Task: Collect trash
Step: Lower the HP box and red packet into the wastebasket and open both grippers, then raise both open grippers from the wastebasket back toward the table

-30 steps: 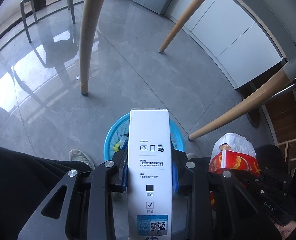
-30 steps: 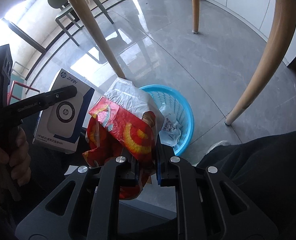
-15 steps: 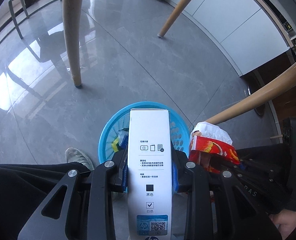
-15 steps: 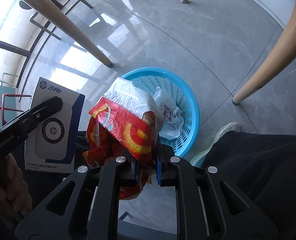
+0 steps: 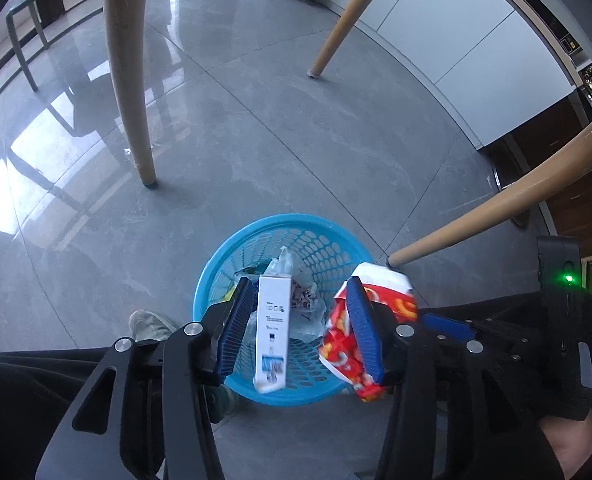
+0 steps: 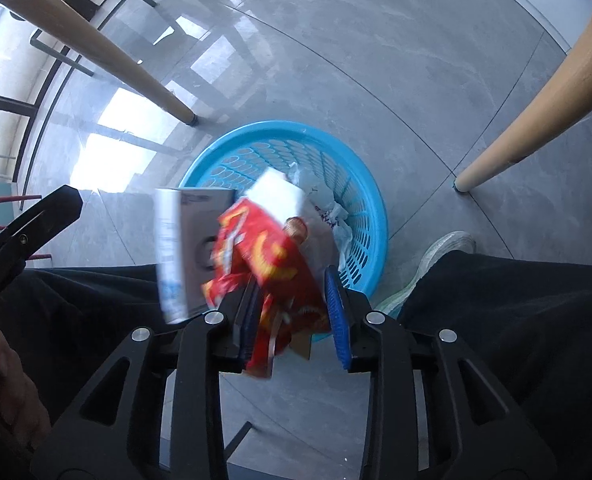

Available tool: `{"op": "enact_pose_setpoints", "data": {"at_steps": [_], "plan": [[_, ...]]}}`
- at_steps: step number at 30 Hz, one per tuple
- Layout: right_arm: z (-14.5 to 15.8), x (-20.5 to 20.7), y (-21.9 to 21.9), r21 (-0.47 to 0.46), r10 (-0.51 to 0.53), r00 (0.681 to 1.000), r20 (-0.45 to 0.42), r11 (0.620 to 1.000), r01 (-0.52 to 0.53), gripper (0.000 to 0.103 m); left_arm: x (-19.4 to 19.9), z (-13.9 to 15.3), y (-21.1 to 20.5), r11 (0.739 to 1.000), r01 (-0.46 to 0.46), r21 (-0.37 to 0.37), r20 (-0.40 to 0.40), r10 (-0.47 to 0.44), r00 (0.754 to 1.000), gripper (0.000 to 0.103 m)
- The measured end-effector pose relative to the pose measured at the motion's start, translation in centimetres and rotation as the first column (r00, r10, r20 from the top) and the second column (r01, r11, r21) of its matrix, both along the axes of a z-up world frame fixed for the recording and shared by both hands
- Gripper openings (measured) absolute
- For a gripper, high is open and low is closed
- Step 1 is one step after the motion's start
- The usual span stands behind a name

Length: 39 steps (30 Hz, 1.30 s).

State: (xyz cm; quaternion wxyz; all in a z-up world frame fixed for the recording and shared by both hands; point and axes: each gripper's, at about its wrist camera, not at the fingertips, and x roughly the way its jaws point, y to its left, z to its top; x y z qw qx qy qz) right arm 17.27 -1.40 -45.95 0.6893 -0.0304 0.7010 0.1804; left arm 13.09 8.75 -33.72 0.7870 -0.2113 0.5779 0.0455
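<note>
Left tongs [image 5: 299, 324]: released, jaws spread wide, pads clear of the white box [image 5: 272, 336], which hangs blurred between them above the basket
Right tongs [image 6: 294, 316]: released, jaws apart; the red snack bag [image 6: 268, 264] sits loose between them, blurred, against the left pad
Blue basket [image 5: 216, 264]: on the floor straight ahead of both tongs, crumpled white wrappers [image 5: 303, 300] inside
Left view only: the right tongs' body with a green light [image 5: 569, 278], white cabinet fronts [image 5: 447, 36] beyond
Right view only: the box's broad face beside the bag, a pale shoe [image 6: 447, 248] right of the basket
Surface: glossy grey floor tiles [image 5: 296, 140], window glare
Room: tan wooden legs [image 5: 128, 72] around the basket
</note>
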Motion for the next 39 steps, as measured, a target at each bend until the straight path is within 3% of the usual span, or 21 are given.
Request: {"op": "enact_pose_setpoints", "data": {"at_steps": [11, 23, 27, 39], "plan": [[1.5, -1.0, -0.2, -0.003, 0.039, 0.999, 0.037, 0.999, -0.039, 0.041, -0.8, -0.3, 0.5, 0.999, -0.039, -0.009, -0.057, 0.038, 0.998, 0.048], [5.8, -3.1, -0.5, 0.011, 0.095, 0.987, 0.129, 0.995, -0.098, 0.053, -2.7, 1.9, 0.1, 0.999, -0.05, 0.009, -0.04, 0.05, 0.998, 0.049], [7.7, -4.1, -1.0, 0.023, 0.115, 0.978, 0.173, 0.992, -0.121, 0.059, -3.5, 3.4, -0.4, 0.997, -0.036, 0.072, -0.015, 0.037, 0.999, 0.054], [11.8, -7.0, -3.1, 0.073, 0.119, 0.97, 0.211, 0.988, -0.137, 0.069, -6.6, 6.4, -1.4, 0.988, -0.005, 0.155, 0.04, -0.001, 0.999, 0.06]]}}
